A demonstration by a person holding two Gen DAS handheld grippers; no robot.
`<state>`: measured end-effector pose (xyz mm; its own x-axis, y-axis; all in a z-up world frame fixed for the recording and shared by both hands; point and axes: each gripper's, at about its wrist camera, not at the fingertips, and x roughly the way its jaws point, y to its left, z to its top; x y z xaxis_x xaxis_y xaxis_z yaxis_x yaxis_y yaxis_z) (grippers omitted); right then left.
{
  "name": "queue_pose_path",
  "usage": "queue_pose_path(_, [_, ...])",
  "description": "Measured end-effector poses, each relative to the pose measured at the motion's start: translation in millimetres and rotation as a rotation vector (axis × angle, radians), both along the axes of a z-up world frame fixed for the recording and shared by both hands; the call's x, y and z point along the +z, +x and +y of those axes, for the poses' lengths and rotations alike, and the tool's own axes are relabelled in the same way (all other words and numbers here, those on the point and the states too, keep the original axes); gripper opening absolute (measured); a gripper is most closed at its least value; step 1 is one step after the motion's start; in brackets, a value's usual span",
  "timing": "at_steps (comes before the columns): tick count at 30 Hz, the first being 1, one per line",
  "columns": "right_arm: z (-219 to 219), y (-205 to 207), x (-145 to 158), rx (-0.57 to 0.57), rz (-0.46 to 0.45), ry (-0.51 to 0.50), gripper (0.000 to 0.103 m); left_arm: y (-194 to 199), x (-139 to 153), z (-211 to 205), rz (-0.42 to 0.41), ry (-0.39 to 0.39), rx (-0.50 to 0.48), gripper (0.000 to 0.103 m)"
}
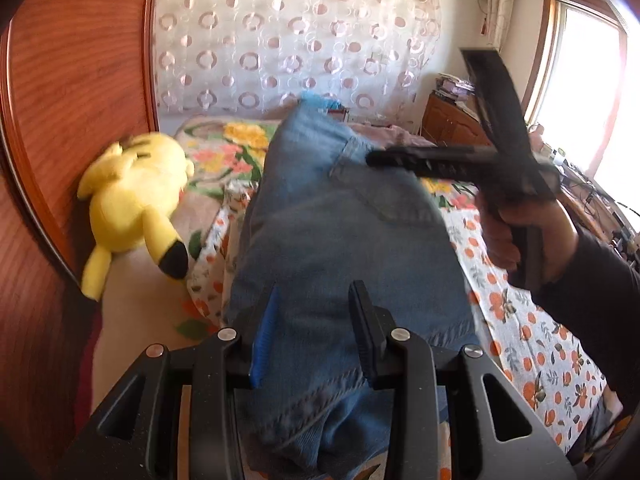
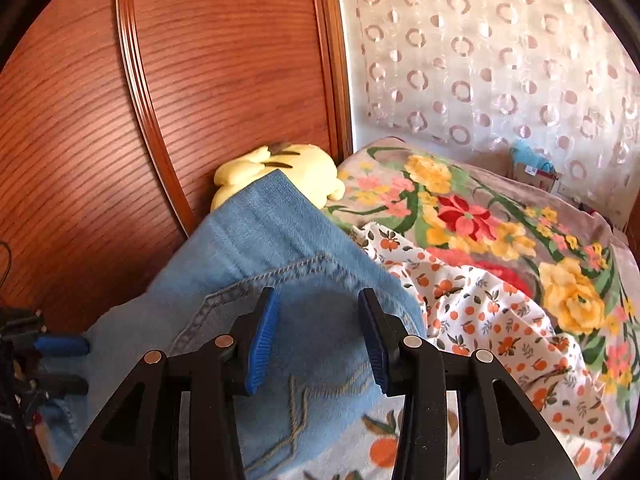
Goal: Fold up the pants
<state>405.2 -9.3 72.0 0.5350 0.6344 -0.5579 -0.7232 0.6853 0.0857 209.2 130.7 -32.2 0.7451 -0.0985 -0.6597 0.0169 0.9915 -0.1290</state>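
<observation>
Item: jeans (image 1: 344,232), on bed (image 1: 532,344), long axis running away from me toward the curtain (image 1: 280,32). My left gripper (image 1: 316,332) and right gripper (image 2: 318,340): jaws part-open, denim between; grip uncertain.

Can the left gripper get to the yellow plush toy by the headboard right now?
Probably not as things stand: the left gripper has the jeans bunched between its fingers, so it is occupied. The yellow plush toy itself lies uncovered against the wooden headboard.
</observation>
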Motion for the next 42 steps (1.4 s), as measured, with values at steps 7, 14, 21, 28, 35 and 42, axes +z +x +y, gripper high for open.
queue_pose_path(7, [-30,-45,1,-0.041,-0.017,0.015,0.043,11,23,-14,-0.056,0.026,-0.006,0.06])
queue_pose_path(14, [-72,-100,6,-0.106,-0.046,0.032,0.043,7,28,-41,-0.093,0.019,-0.011,0.078])
queue_pose_path(21, [-110,-150,15,-0.168,-0.07,0.036,0.043,2,36,-78,-0.109,0.062,-0.012,0.083])
queue_pose_path(28, [-140,-194,21,-0.234,-0.079,0.038,0.043,-5,46,-107,-0.131,0.04,-0.017,0.085])
queue_pose_path(35, [-165,-237,26,-0.29,-0.085,0.059,0.056,-18,51,-137,-0.153,0.046,-0.057,0.085])
queue_pose_path(42, [-186,-280,32,-0.351,-0.103,0.071,0.063,-39,60,-168,-0.176,0.072,-0.081,0.085])
